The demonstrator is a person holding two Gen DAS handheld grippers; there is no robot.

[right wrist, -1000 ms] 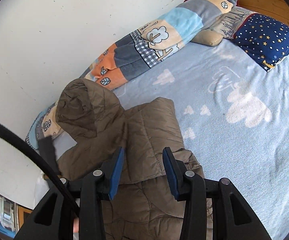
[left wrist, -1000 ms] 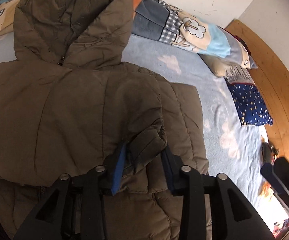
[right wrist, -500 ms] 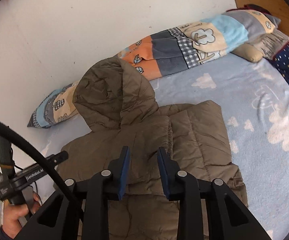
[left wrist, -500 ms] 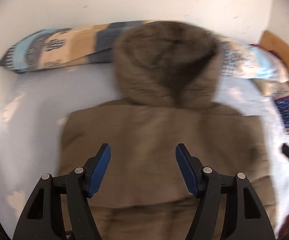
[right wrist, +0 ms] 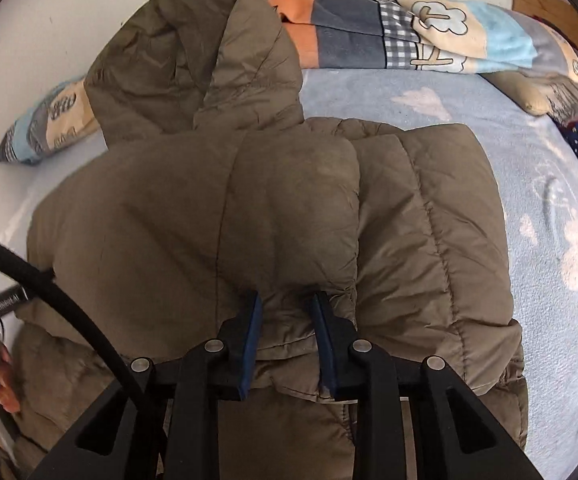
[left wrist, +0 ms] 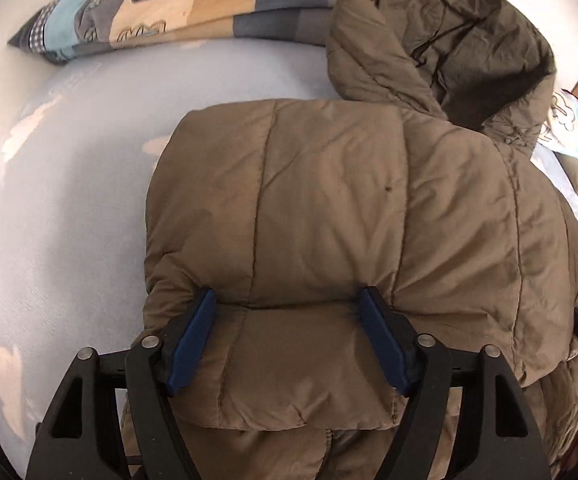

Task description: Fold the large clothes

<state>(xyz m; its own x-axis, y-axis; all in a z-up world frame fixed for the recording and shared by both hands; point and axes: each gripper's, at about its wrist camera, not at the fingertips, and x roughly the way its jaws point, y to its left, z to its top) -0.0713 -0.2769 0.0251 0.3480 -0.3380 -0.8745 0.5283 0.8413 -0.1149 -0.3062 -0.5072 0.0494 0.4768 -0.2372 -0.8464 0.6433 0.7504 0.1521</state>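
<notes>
the left tongs [left wrist: 287,312] are opening over the coat [left wrist: 349,220] lying on the bed [left wrist: 69,200], a sleeve fold between them but not pinched, while the right tongs [right wrist: 287,308] are gripping a cuff [right wrist: 289,320].

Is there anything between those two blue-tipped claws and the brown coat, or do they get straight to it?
Nothing visible is in the way. The left gripper is right over the coat, its jaws opening astride a padded fold. The right gripper has a bunch of the coat's fabric between its pads.
</notes>
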